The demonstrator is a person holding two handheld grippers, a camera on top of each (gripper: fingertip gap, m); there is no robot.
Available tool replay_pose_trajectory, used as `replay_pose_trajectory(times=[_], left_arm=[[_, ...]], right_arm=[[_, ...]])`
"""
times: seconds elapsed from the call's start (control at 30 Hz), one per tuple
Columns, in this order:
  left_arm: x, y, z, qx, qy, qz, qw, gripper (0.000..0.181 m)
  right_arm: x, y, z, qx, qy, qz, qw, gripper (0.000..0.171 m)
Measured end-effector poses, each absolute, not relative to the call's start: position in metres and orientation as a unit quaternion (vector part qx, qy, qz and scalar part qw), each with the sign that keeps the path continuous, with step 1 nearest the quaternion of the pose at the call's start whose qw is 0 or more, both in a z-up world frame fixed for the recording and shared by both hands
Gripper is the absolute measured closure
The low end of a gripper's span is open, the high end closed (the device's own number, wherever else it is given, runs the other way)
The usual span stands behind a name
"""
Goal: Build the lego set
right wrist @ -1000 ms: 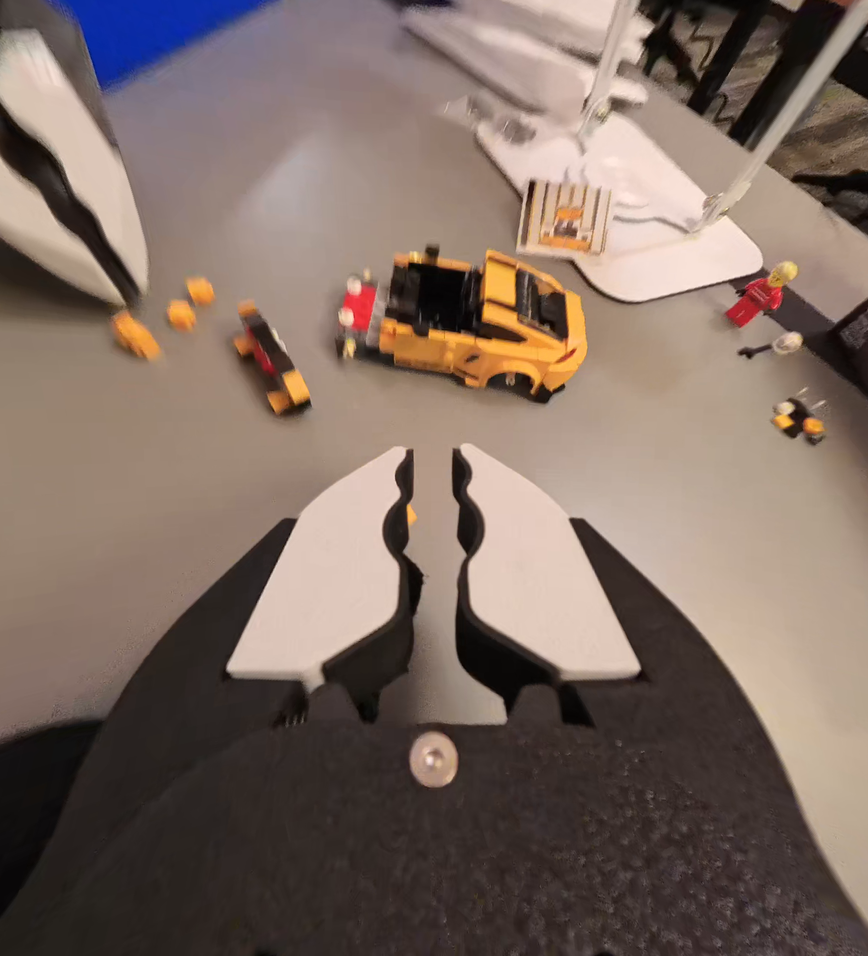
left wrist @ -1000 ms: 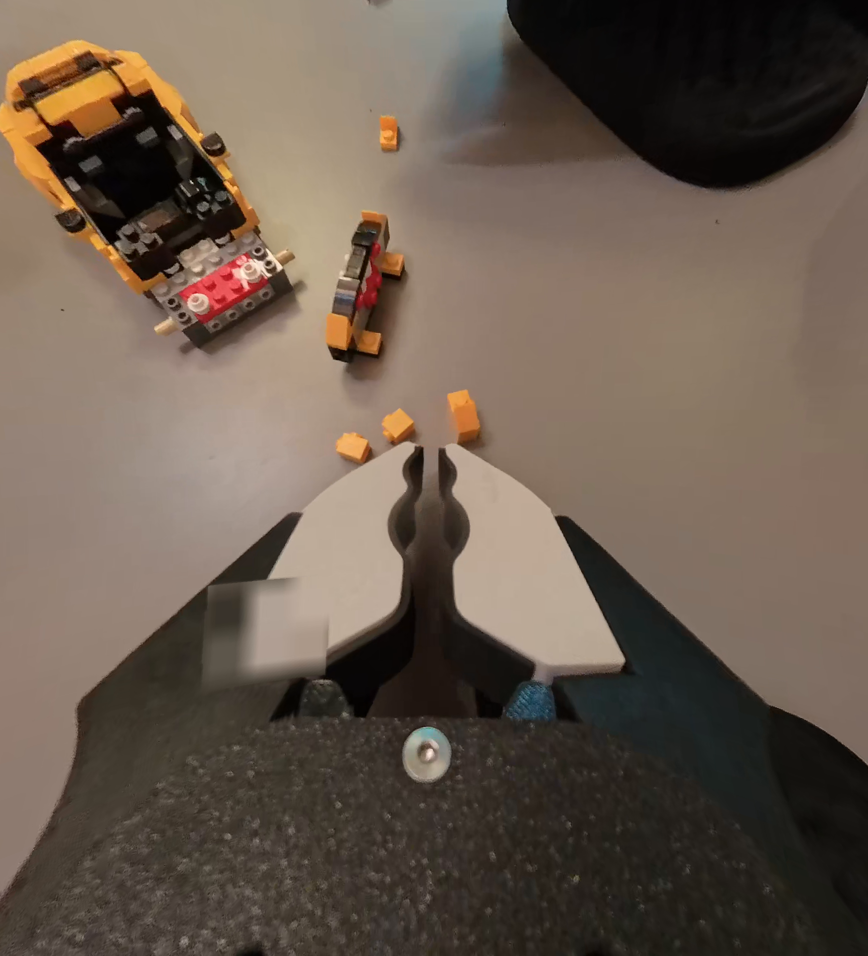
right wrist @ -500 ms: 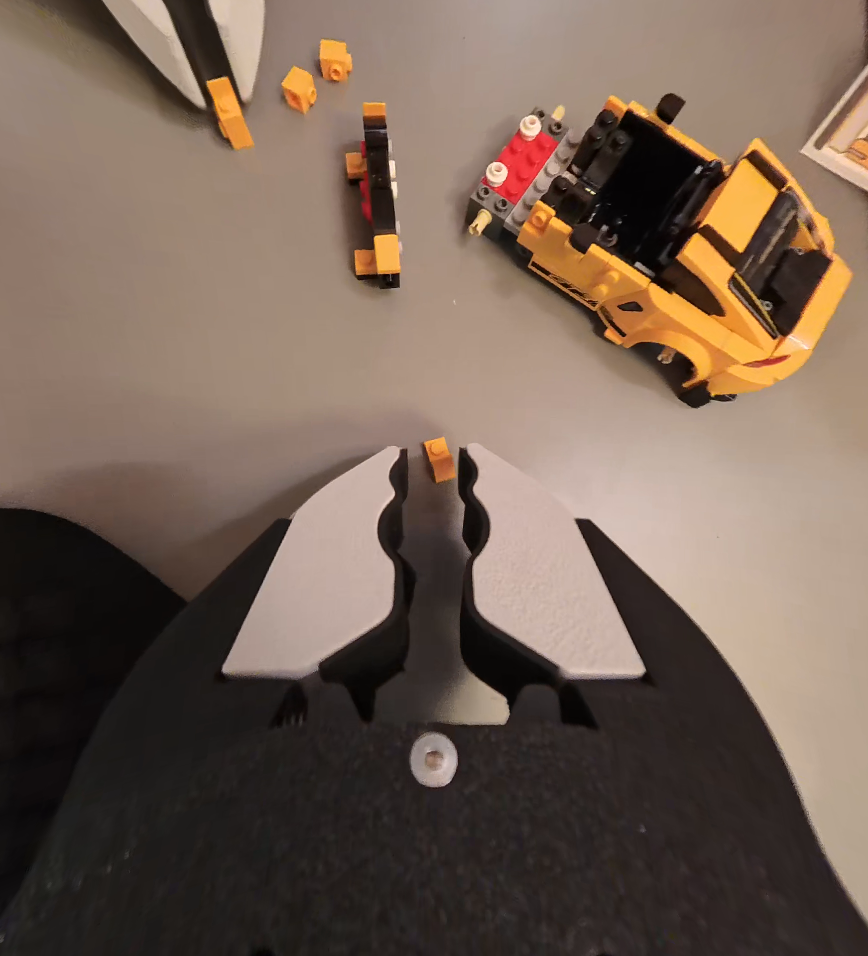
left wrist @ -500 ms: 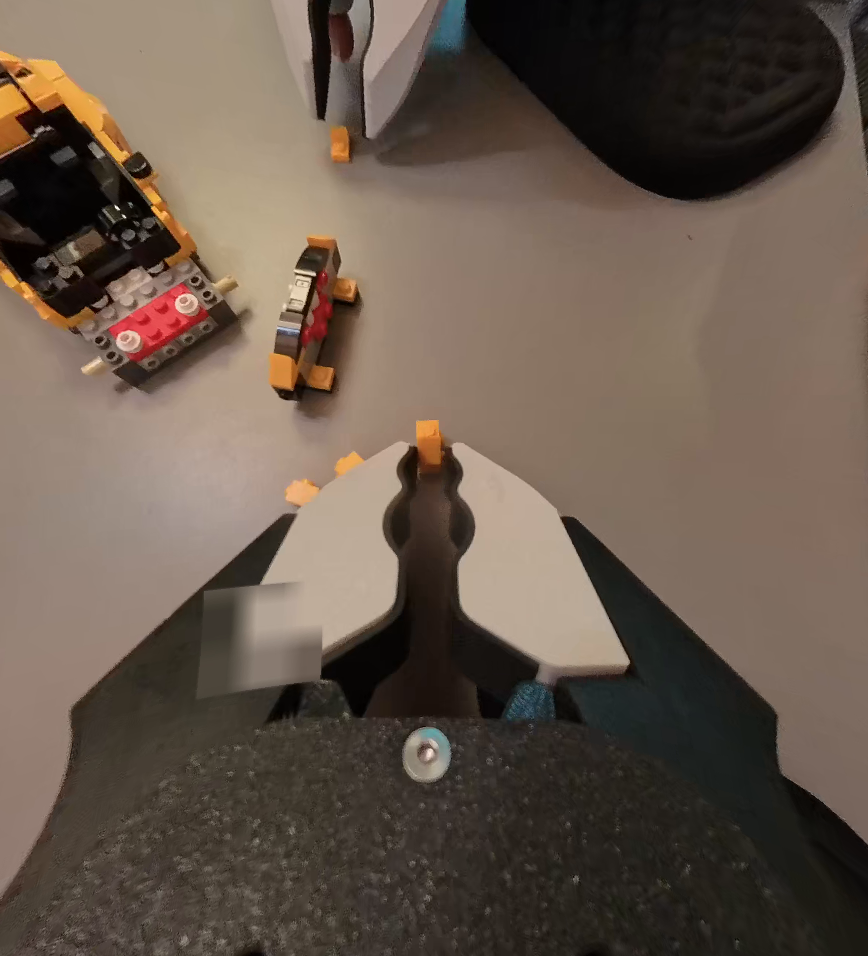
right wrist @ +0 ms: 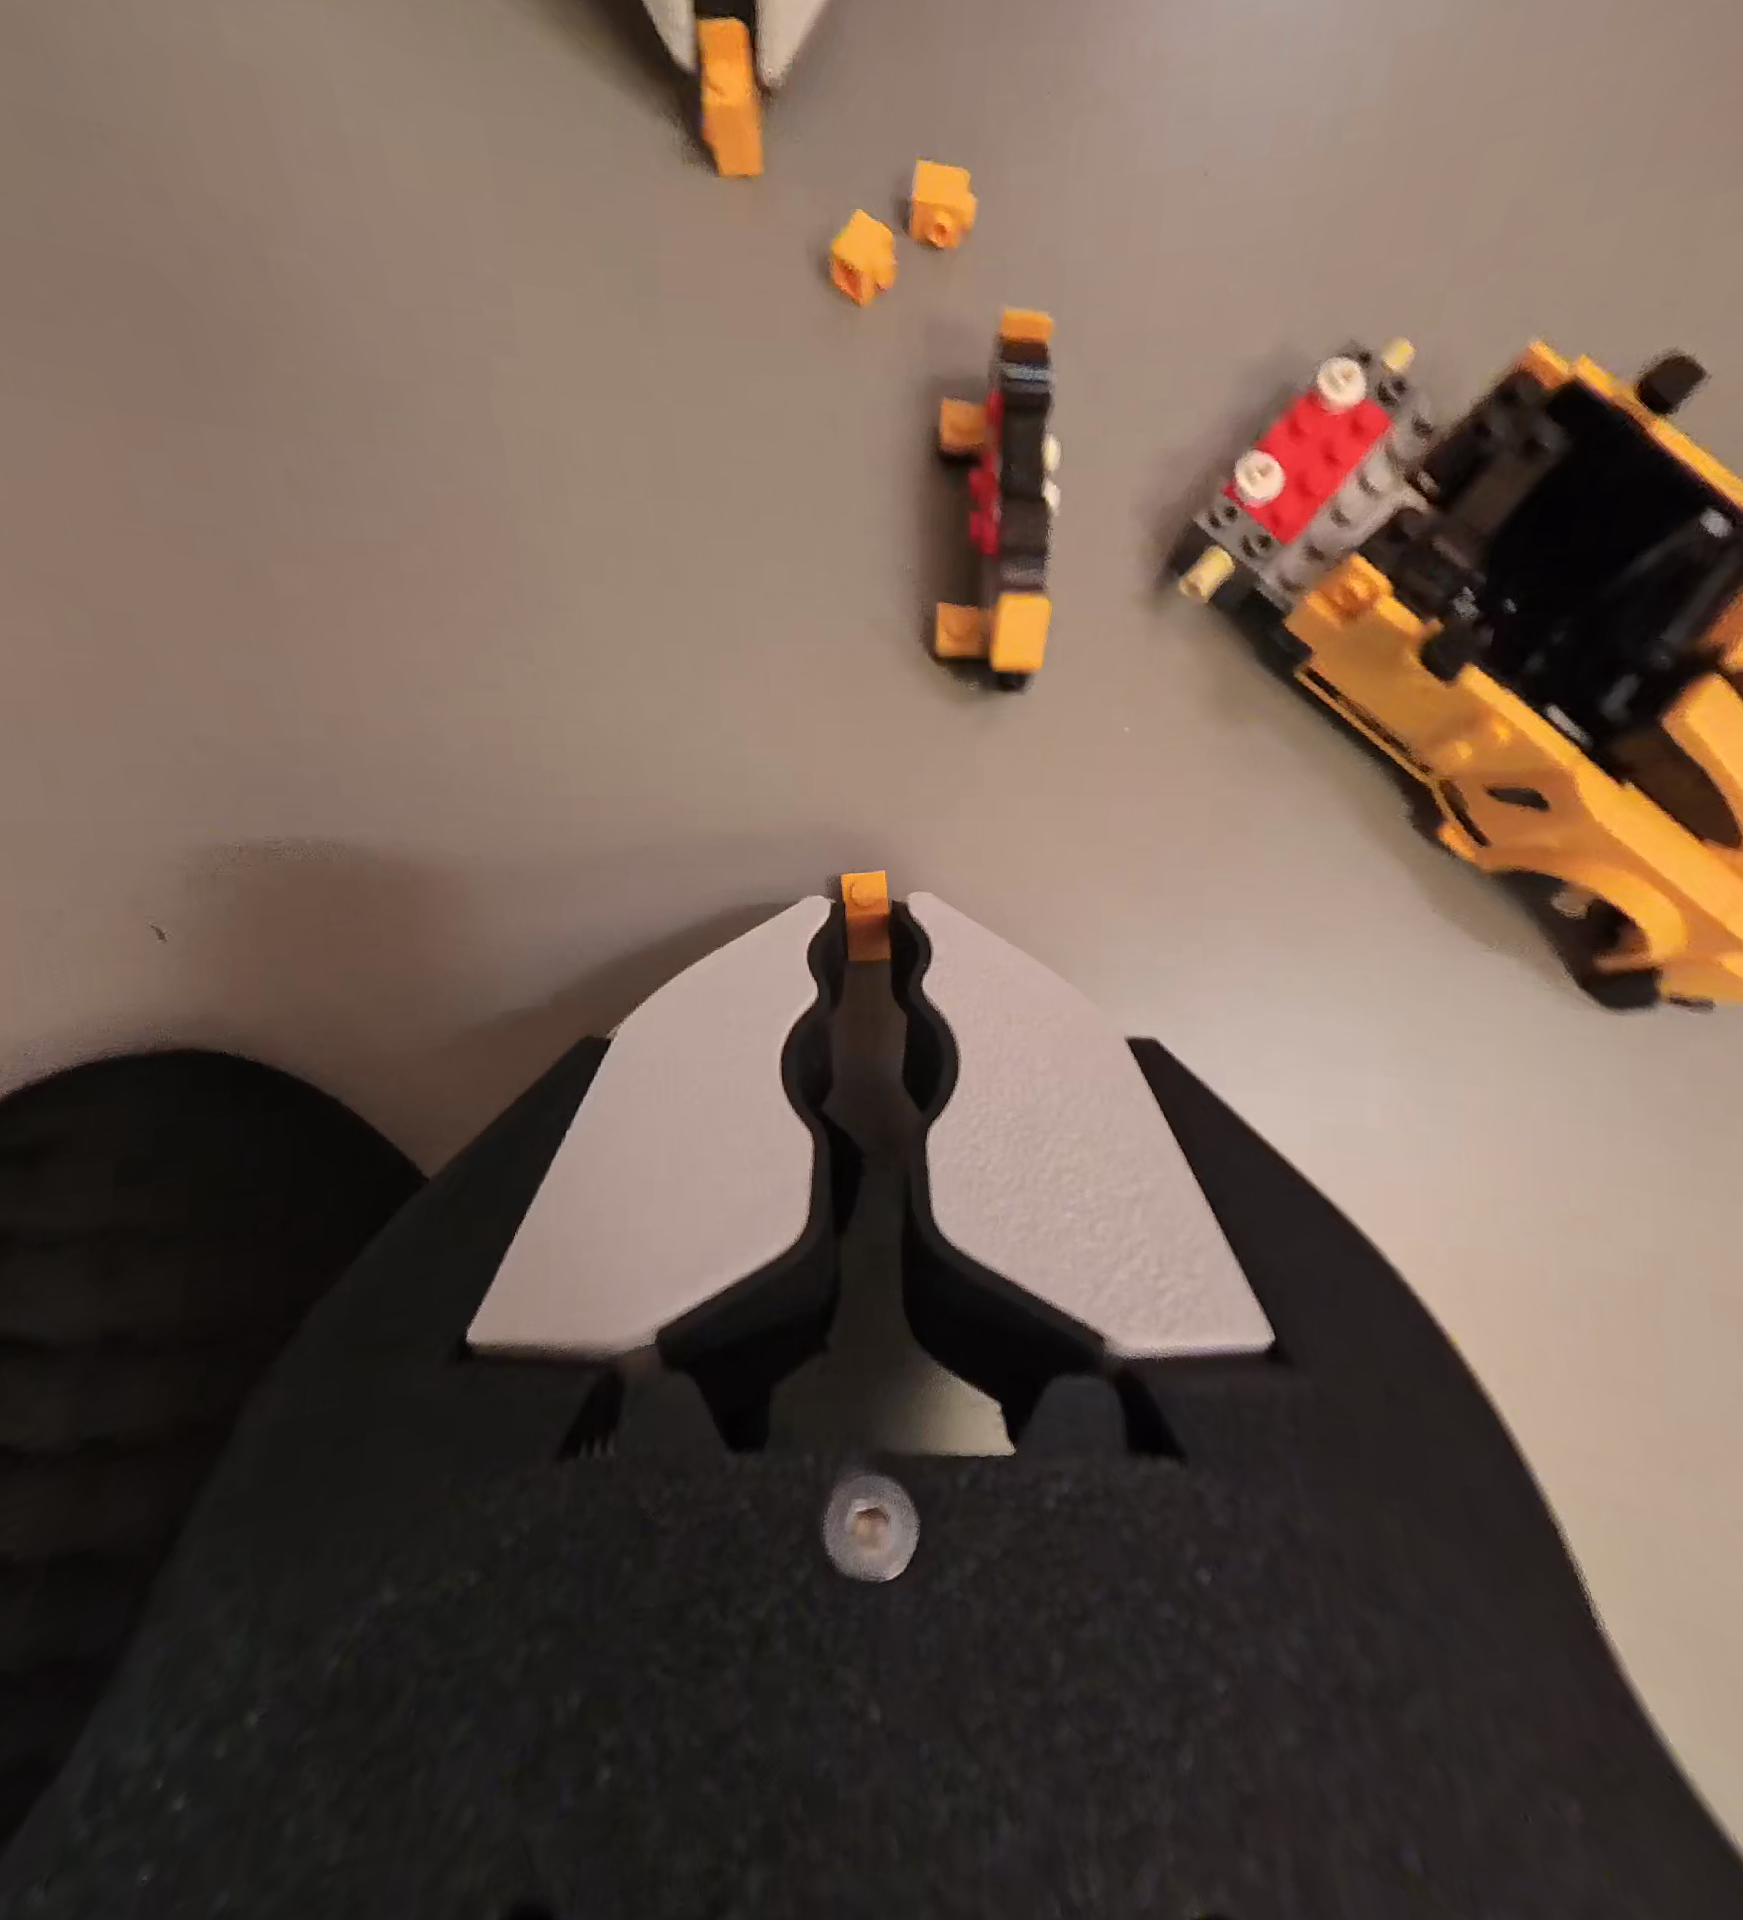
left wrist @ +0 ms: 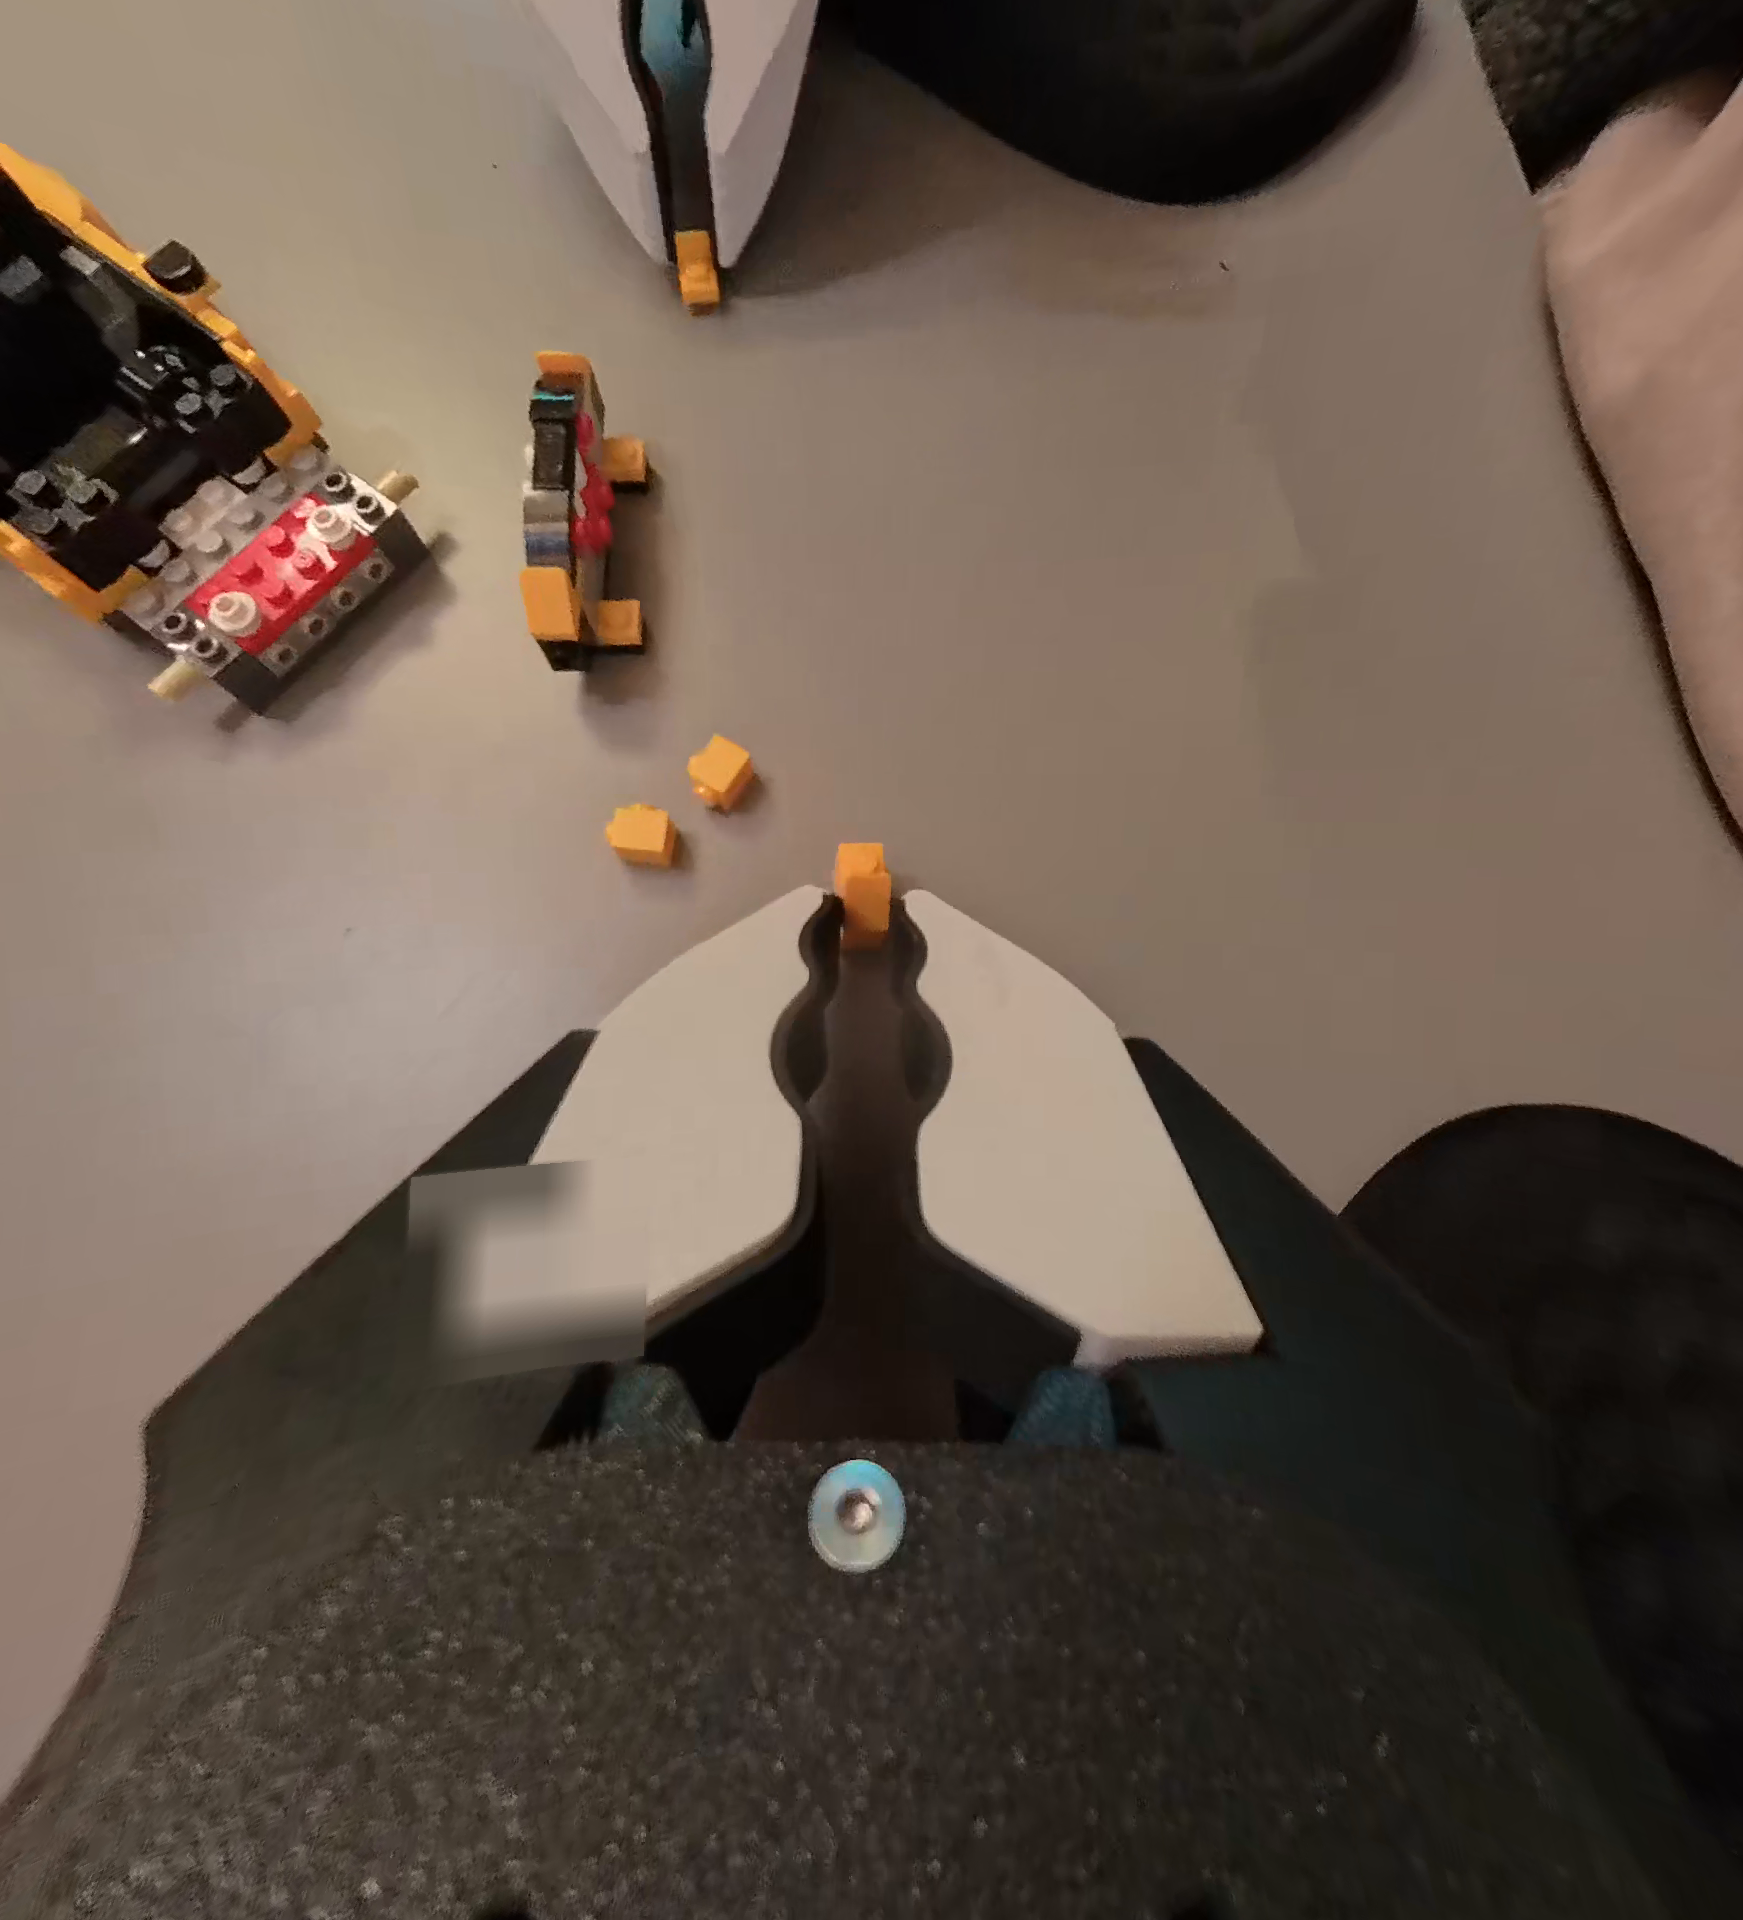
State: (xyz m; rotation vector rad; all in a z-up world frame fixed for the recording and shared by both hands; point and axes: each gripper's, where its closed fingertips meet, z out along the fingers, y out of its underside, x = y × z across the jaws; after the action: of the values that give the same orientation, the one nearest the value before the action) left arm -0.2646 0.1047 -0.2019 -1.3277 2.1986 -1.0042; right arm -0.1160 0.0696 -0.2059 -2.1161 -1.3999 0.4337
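Two grippers face each other across a grey table [left wrist: 1054, 582]. Largest of the pieces, the yellow car body [right wrist: 1573, 727], is cut off by the frame edge in both views. Between it and the loose parts lies a black-red-orange subassembly [left wrist: 576, 509], apart from both. The left gripper [left wrist: 862, 904] is clamped on an orange brick [left wrist: 862, 894]; the right gripper [right wrist: 867, 914] is clamped on a smaller orange piece [right wrist: 865, 914]. Two loose orange bricks [left wrist: 680, 805] lie just beside the left gripper's tips. Bare table lies between the grippers, beside the parts.
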Motion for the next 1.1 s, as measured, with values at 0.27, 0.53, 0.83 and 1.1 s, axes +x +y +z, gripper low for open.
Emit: replay_pose_trajectory(times=[0.27, 0.53, 0.83, 1.1], left_arm=[[-0.272, 0.111, -0.194, -0.494, 0.761, -0.372, 0.195, 0.156], [-0.248, 0.139, -0.183, -0.557, 0.701, -0.358, 0.266, 0.161], [-0.229, 0.125, -0.171, -0.548, 0.700, -0.333, 0.313, 0.170], [-0.230, 0.118, -0.186, -0.554, 0.709, -0.328, 0.288, 0.169]], right_arm=[[-0.155, 0.066, -0.202, -0.773, -0.547, 0.148, 0.285, 0.163], [-0.158, 0.064, -0.206, -0.772, -0.550, 0.142, 0.286, 0.159], [-0.151, 0.064, -0.201, -0.770, -0.545, 0.146, 0.296, 0.157], [-0.156, 0.062, -0.208, -0.772, -0.547, 0.151, 0.287, 0.163]])
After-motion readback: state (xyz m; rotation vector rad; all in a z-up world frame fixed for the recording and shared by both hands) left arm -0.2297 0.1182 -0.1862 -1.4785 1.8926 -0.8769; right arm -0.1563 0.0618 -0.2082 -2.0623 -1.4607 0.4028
